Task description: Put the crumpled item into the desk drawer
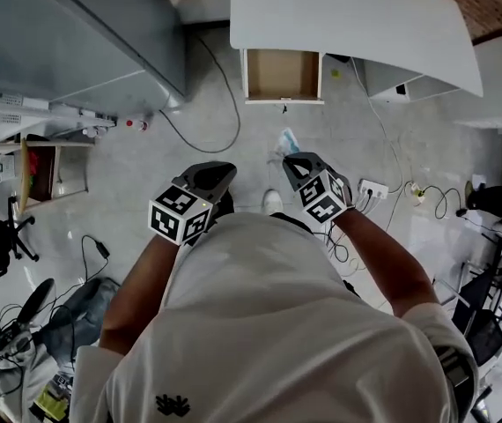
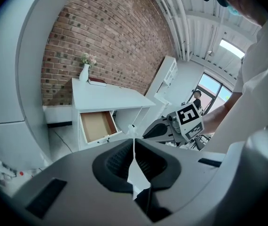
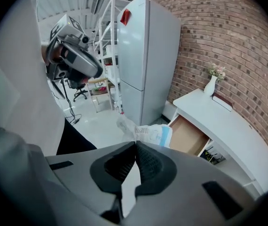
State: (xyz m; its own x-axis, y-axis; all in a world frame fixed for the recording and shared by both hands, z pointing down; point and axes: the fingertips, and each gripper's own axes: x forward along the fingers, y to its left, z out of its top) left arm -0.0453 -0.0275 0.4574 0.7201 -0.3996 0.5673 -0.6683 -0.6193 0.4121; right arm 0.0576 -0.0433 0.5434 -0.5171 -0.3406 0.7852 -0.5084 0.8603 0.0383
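A crumpled white-and-blue wrapper (image 3: 151,134) sticks out past the tips of my right gripper (image 3: 135,143), which is shut on it. In the head view the wrapper (image 1: 288,140) hangs above the floor, just ahead of the right gripper (image 1: 293,159). The open desk drawer (image 1: 282,75) shows its bare brown bottom below the white desk (image 1: 348,16), some way beyond the wrapper. The drawer (image 3: 188,136) lies right of the wrapper in the right gripper view. My left gripper (image 1: 219,174) is level with the right one, jaws shut (image 2: 134,141), with nothing between them.
A tall grey fridge (image 1: 75,38) stands left of the desk. Cables (image 1: 220,104) and a power strip (image 1: 373,189) lie on the floor. A vase with flowers (image 2: 85,69) stands on the desk. Chairs and clutter (image 1: 13,236) fill the left side.
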